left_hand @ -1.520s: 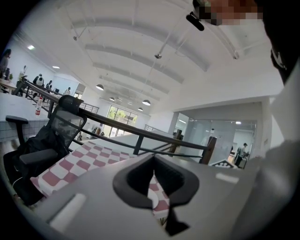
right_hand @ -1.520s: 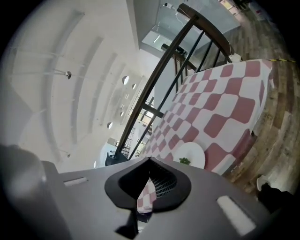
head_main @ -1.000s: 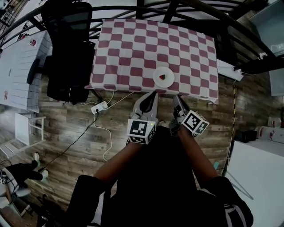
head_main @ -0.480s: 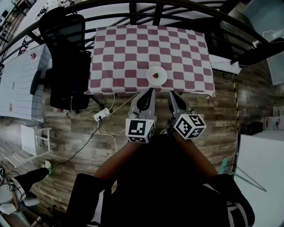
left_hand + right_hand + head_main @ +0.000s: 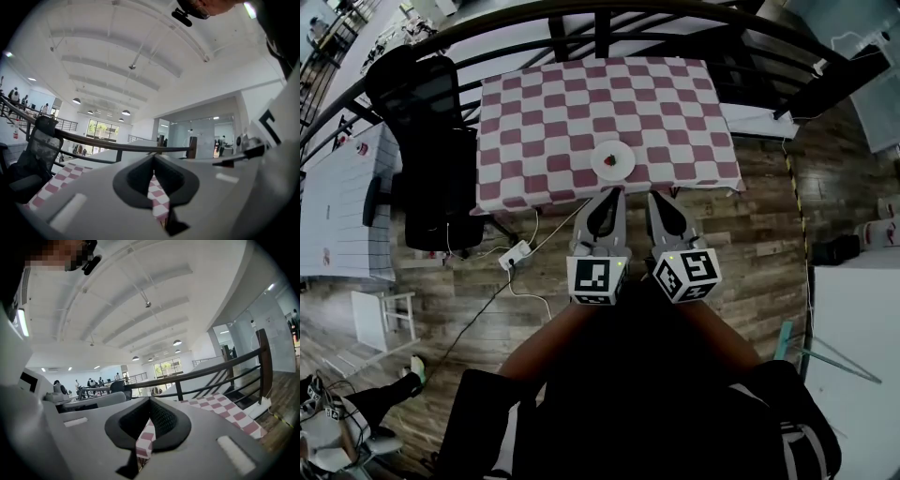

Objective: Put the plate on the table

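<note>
On checkered tabletop [image 5: 581, 103], plate [image 5: 613, 159] just beyond left tongs [image 5: 613, 194] and right tongs [image 5: 657, 199], untouched; both closed, empty.

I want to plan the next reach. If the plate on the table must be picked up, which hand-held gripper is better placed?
Probably left. The left hand-held gripper points almost straight at the plate; the right hand-held gripper lies further aside. Both are shut, empty.

The tablecloth [image 5: 581, 103] is matt checked fabric. The floor [image 5: 759, 234] is rough-grained wood planks; the plate [image 5: 622, 156] looks smooth.
</note>
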A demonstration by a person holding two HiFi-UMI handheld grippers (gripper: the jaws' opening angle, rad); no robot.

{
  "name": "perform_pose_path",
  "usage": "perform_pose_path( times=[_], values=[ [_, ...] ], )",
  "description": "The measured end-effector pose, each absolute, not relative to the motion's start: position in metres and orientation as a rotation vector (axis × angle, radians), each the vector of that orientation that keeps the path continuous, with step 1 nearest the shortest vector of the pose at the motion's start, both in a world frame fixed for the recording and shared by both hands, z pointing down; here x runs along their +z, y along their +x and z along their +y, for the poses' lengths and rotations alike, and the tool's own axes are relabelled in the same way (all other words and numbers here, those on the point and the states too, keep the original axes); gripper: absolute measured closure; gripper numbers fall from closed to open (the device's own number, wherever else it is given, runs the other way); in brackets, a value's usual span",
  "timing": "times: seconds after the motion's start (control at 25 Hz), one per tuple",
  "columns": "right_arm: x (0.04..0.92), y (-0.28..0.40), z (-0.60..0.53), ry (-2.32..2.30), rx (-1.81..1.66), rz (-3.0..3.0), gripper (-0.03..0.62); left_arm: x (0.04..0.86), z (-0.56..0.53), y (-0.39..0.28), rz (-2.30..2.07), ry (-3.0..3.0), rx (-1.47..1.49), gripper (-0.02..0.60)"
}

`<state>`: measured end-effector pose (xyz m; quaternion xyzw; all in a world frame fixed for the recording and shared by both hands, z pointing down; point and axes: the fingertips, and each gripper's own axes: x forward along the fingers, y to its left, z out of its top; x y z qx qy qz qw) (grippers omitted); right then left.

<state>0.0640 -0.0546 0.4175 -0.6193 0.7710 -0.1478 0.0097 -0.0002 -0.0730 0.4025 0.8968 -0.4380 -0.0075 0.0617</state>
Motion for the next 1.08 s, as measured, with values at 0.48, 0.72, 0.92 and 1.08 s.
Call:
perform_pose_path(
  times=[0.48, 0.72, 0.92, 1.08],
  values=[
    [0.404, 0.048, -0.061, -1.89, -0.348, 2.467, 0.595, 0.393, -0.073, 0.001, -1.346, 2.758, -0.028, 0.572],
    [0.402, 0.045, -0.065, -1.9, -0.31, 2.476, 0.595, 0.395, -0.074, -0.003, -1.345, 2.77, -0.015, 0.572],
    [0.406, 0.044, -0.066, -1.911, -0.328, 2.47, 0.595, 0.4, -0.077, -0.007, -1.336, 2.755, -0.004, 0.572],
    [0.408, 0.039, -0.067, -1.92, -0.317, 2.48, 0.595, 0.404, -0.077, -0.008, -1.312, 2.757, 0.001, 0.572]
  ],
)
